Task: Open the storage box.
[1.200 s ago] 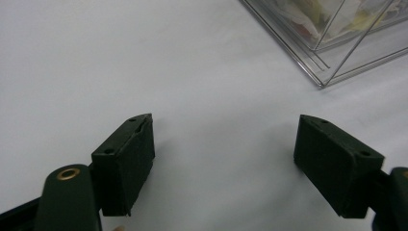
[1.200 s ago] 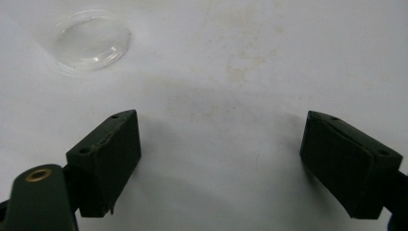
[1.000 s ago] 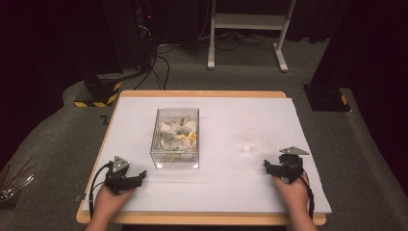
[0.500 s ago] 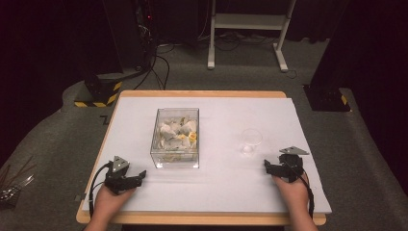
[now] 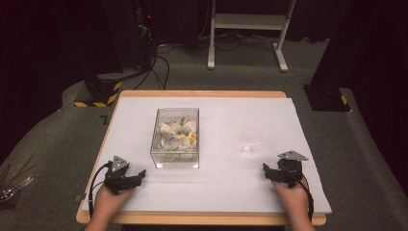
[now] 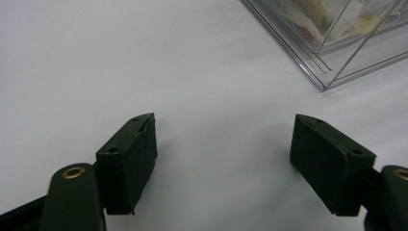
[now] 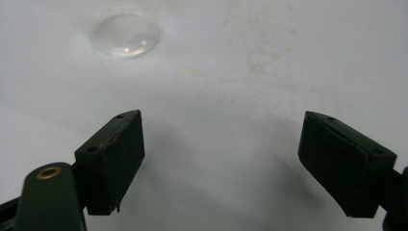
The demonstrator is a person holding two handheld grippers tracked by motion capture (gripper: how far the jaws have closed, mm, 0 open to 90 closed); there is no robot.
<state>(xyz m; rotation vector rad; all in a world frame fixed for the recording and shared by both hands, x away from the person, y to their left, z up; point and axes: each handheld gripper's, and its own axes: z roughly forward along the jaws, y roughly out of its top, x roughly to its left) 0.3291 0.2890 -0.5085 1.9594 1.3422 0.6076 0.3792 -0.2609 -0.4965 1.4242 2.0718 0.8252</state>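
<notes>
A clear plastic box (image 5: pixel 176 137) holding several white and yellow pieces stands left of the table's middle; its near corner (image 6: pixel 332 53) shows in the left gripper view. A small clear cup (image 5: pixel 251 141) stands to the right of the box, and its base (image 7: pixel 126 34) appears at the upper left of the right gripper view. My left gripper (image 5: pixel 139 175) rests near the front left, open, nothing between its jaws (image 6: pixel 223 159). My right gripper (image 5: pixel 265 169) rests near the front right, open and empty (image 7: pixel 222 159), just short of the cup.
The white table cover (image 5: pixel 216 192) lies over a wooden table (image 5: pixel 202 94). Beyond it are a black stand with yellow-black striped feet (image 5: pixel 98 91), cables and a white frame (image 5: pixel 245 29) on grey floor. Faint stains mark the cover (image 7: pixel 255 62).
</notes>
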